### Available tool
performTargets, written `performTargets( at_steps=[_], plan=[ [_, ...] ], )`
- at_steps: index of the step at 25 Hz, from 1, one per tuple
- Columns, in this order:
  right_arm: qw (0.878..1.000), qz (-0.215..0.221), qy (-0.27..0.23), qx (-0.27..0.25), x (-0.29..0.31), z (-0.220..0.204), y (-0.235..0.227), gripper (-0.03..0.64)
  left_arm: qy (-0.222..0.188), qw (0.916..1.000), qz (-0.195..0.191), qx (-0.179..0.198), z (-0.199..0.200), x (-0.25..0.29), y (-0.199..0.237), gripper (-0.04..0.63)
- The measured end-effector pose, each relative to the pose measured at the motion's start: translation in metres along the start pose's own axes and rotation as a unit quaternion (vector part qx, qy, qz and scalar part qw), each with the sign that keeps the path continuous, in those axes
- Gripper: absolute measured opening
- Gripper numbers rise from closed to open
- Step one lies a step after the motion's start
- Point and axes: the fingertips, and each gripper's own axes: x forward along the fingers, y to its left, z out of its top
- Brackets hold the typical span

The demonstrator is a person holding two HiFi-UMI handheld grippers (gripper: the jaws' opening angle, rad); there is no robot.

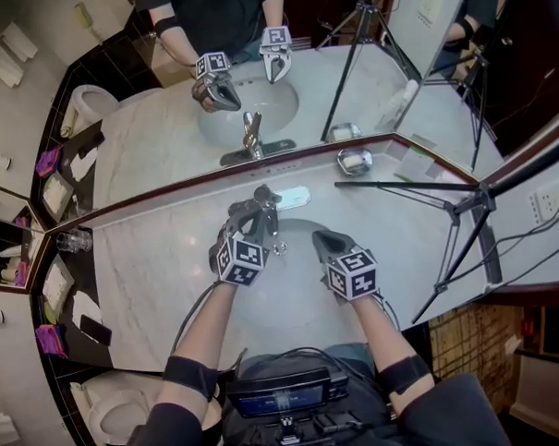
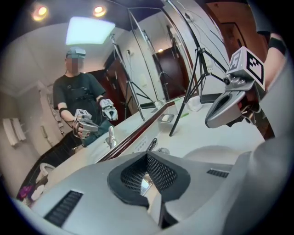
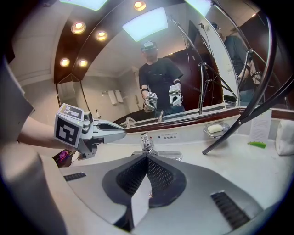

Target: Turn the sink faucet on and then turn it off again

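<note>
The chrome faucet [image 1: 293,197] stands at the back of the sink basin [image 1: 299,297] in the marble counter. My left gripper [image 1: 252,210] is shut and holds nothing. It hovers close by the faucet's lever, on its left. In the left gripper view its tips [image 2: 148,154] meet just short of the lever [image 2: 152,144]. From the right gripper view, the left gripper [image 3: 123,133] shows a little apart from the faucet [image 3: 146,142]. My right gripper [image 1: 319,236] hangs over the basin's right side, shut and empty, pointing at the faucet. No running water is visible.
A soap dish [image 1: 353,161] with a bar sits on the counter to the right of the faucet. Black tripod legs [image 1: 420,188] cross the counter's right part. The mirror [image 1: 249,77] rises right behind the faucet. A glass [image 1: 72,242] stands at the counter's far left.
</note>
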Motion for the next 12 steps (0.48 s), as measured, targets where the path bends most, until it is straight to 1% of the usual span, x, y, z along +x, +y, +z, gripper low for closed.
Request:
performTargets(
  at_steps=[2, 4, 8, 10, 12],
  plan=[
    [1.0, 0.004, 0.0, -0.005, 0.001, 0.002, 0.005, 0.02, -0.006, 0.9994, 0.005, -0.034, -0.004, -0.014, 0.003, 0.003],
    [1.0, 0.007, -0.002, -0.009, 0.002, 0.005, 0.009, 0.02, -0.018, 0.9969, 0.011, -0.075, -0.006, -0.03, 0.008, 0.003],
    [1.0, 0.013, -0.004, -0.019, 0.004, 0.012, 0.014, 0.02, -0.031, 0.9871, 0.014, -0.157, -0.007, -0.063, 0.018, 0.003],
    [1.0, 0.016, -0.004, -0.024, 0.005, 0.014, 0.018, 0.02, -0.031, 0.9823, 0.021, -0.184, -0.016, -0.076, 0.021, 0.003],
    [0.999, 0.019, -0.006, -0.029, 0.005, 0.017, 0.02, 0.02, -0.032, 0.9765, 0.036, -0.21, -0.029, -0.085, 0.027, 0.003]
  ],
)
